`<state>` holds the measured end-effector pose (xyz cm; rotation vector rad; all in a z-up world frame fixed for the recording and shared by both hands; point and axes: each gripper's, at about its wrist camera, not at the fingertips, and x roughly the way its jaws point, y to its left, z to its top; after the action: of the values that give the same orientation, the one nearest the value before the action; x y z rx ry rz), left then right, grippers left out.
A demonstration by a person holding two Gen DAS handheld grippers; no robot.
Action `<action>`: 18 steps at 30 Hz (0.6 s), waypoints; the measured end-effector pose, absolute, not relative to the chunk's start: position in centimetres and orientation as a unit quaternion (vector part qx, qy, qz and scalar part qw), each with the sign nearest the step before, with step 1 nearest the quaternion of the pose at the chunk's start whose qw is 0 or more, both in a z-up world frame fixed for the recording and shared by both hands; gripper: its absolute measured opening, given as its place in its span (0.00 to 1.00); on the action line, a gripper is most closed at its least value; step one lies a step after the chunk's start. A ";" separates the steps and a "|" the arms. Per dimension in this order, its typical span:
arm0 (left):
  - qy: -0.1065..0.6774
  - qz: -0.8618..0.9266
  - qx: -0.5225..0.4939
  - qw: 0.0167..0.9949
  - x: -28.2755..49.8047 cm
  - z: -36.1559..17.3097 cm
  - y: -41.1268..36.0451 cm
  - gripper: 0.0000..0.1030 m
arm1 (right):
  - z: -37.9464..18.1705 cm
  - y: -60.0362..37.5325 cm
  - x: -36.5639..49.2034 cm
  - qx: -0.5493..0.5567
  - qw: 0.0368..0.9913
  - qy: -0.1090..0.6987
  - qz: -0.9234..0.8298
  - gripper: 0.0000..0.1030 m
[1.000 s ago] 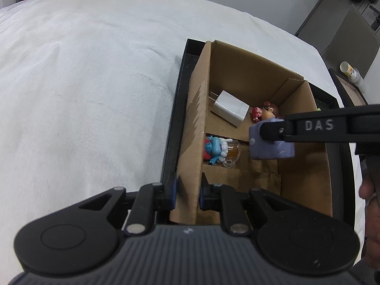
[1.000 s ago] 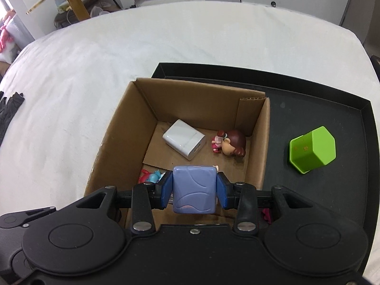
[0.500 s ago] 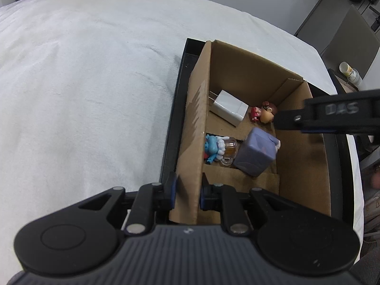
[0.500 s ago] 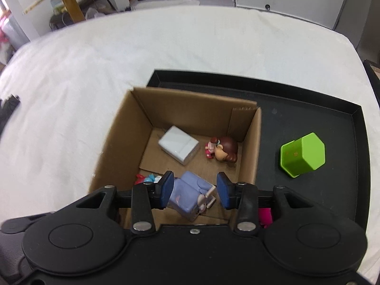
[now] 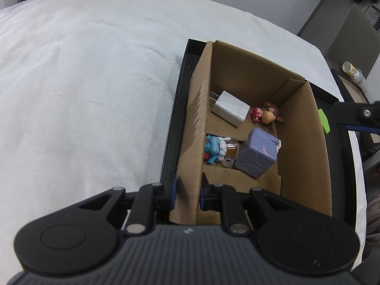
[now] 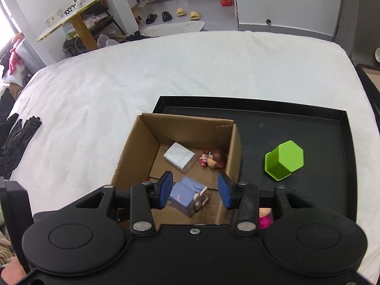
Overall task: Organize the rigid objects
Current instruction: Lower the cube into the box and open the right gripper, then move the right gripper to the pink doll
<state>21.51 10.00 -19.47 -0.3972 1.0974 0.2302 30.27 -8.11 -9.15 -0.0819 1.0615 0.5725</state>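
An open cardboard box [image 5: 304,147] [image 6: 135,152] stands in a black tray [image 6: 308,123] on a white bedcover. My left gripper [image 5: 188,191] is shut on the box's left wall. In the box lie a lavender cube toy [image 5: 257,155] [image 6: 186,194], a white charger [image 5: 229,108] [image 6: 180,156], a brown-haired figurine [image 5: 268,114] [image 6: 213,159] and a blue figurine with a small glass mug [image 5: 217,148]. My right gripper [image 6: 194,191] hangs above the box, its jaws opening, clear of the lavender cube below them. A green hexagonal block [image 6: 285,162] lies on the tray to the right.
A pink toy [image 6: 264,216] peeks out beside the right gripper's body on the tray. Black gloves [image 6: 16,140] lie at the bedcover's left edge. Beyond the bed are a yellow table [image 6: 76,16], slippers and a bottle [image 5: 351,71] at the right.
My right gripper let go of the lavender cube, which dropped into the box and lies tilted there. That gripper then rose and drew back. The left gripper kept its hold on the box wall.
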 end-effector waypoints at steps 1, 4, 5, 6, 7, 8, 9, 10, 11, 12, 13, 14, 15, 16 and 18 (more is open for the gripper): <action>0.517 0.109 -0.188 0.828 21.5 -19.4 10.0 0.16 | -9.1 -8.4 30.2 -0.035 0.823 0.498 0.271 0.45; 0.517 0.108 -0.185 0.828 21.6 -19.2 9.8 0.16 | -8.9 -9.3 30.1 -0.027 0.825 0.493 0.275 0.47; 0.517 0.109 -0.183 0.829 21.6 -19.1 9.8 0.16 | -8.9 -9.7 30.1 -0.024 0.826 0.492 0.276 0.47; 0.517 0.112 -0.181 0.829 21.7 -19.0 9.7 0.16 | -8.8 -10.0 30.1 -0.020 0.826 0.490 0.277 0.48; 0.517 0.112 -0.181 0.829 21.7 -18.9 9.6 0.16 | -8.8 -10.4 30.1 -0.017 0.827 0.489 0.278 0.49; 0.516 0.113 -0.180 0.830 21.6 -18.7 9.6 0.16 | -8.8 -10.7 30.1 -0.013 0.828 0.487 0.278 0.50; 0.516 0.114 -0.179 0.830 21.6 -18.6 9.6 0.16 | -8.8 -11.1 30.1 -0.009 0.829 0.486 0.278 0.52; 0.515 0.114 -0.178 0.830 21.6 -18.5 9.5 0.16 | -8.8 -11.5 30.1 -0.006 0.830 0.485 0.277 0.53; 0.516 0.115 -0.177 0.830 21.6 -18.4 9.5 0.16 | -8.8 -11.9 30.1 -0.004 0.831 0.483 0.275 0.55; 0.516 0.117 -0.176 0.830 21.6 -18.3 9.5 0.16 | -8.9 -12.3 30.2 -0.001 0.832 0.482 0.275 0.58; 0.516 0.118 -0.175 0.831 21.5 -18.2 9.4 0.16 | -8.9 -12.8 30.2 0.001 0.834 0.479 0.274 0.59; 0.515 0.119 -0.173 0.831 21.5 -18.1 9.3 0.16 | -9.0 -13.2 30.2 0.003 0.836 0.477 0.273 0.63; 0.515 0.121 -0.171 0.831 21.4 -18.0 9.3 0.16 | -9.1 -13.7 30.3 0.006 0.837 0.475 0.271 0.66; 0.516 0.122 -0.170 0.831 21.3 -18.0 9.3 0.16 | -9.3 -14.1 30.3 0.008 0.838 0.475 0.268 0.67; 0.516 0.124 -0.168 0.831 21.3 -17.8 9.2 0.16 | -9.6 -15.0 30.5 0.015 0.839 0.475 0.264 0.69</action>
<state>21.30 9.17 -17.84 -0.3573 1.0942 0.2621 30.51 -14.96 -9.64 0.0307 1.0053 0.5577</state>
